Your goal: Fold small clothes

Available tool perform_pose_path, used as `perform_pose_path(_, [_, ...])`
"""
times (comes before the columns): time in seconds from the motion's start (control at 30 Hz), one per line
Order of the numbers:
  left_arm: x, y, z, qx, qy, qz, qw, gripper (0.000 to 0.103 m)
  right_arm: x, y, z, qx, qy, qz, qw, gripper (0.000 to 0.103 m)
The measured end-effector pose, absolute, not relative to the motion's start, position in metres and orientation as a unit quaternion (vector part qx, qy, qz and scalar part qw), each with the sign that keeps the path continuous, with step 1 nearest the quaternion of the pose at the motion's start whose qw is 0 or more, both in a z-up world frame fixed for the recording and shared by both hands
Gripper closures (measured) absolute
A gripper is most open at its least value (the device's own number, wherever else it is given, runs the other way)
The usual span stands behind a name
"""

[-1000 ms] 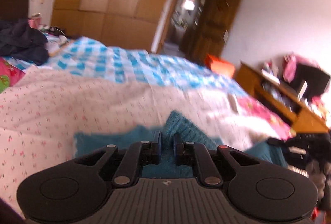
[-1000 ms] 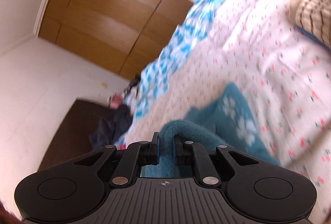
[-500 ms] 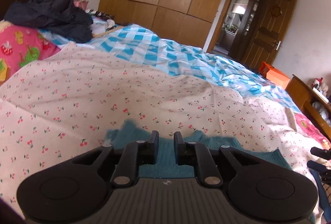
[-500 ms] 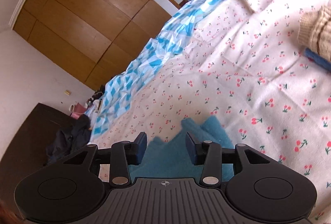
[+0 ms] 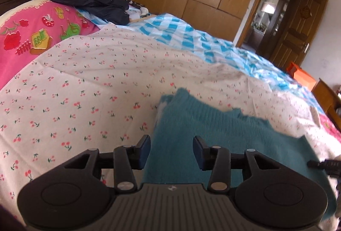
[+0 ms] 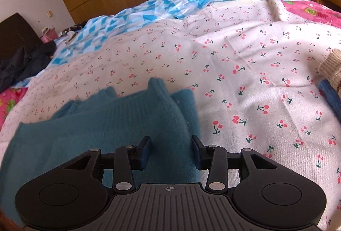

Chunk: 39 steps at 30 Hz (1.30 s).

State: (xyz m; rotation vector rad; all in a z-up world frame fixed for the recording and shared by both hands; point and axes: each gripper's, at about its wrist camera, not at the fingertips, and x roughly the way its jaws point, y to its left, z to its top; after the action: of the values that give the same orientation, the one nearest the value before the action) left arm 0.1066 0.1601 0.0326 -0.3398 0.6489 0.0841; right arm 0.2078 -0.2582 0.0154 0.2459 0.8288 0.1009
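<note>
A small teal knit sweater (image 5: 223, 135) lies folded flat on the cherry-print sheet (image 5: 96, 81). My left gripper (image 5: 171, 151) is open and empty, just above the sweater's left edge. The sweater also shows in the right wrist view (image 6: 119, 120), with its right edge folded over. My right gripper (image 6: 171, 151) is open and empty over that right edge. The tip of the right gripper shows at the right edge of the left wrist view (image 5: 324, 166).
A beige knit garment (image 6: 332, 64) and a dark blue one (image 6: 330, 98) lie at the right of the sheet. A dark jacket (image 5: 89, 0) and a pink pillow (image 5: 32, 39) sit at the bed's head. A blue checkered quilt (image 5: 191, 39) lies beyond.
Both grippers were shut on the teal sweater a second ago. They lowered it onto the sheet and let go. Both now stand wide open above it.
</note>
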Motion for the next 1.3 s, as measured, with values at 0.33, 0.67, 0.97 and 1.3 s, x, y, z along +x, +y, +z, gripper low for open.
perform_pose_path(0.33, [0.125,0.148,0.021,-0.131,0.325,0.048,0.936,0.056,0.198,-0.279,0.042,0.197,0.362,0.07,0.909,0.093])
perform_pose_path(0.67, [0.124,0.157,0.012,-0.14,0.351,0.058,0.924,0.055,0.203,-0.276,0.023,0.175,0.389,0.061,0.902,0.084])
perform_pose_path(0.97, [0.153,0.148,0.021,-0.112,0.345,0.032,0.931,0.048,0.243,-0.261,0.013,0.166,0.399,0.074,0.899,0.073])
perform_pose_path(1.3, [0.162,0.152,0.036,-0.143,0.327,0.009,0.934,0.084,0.211,-0.285,0.045,0.236,0.326,0.075,0.912,0.093])
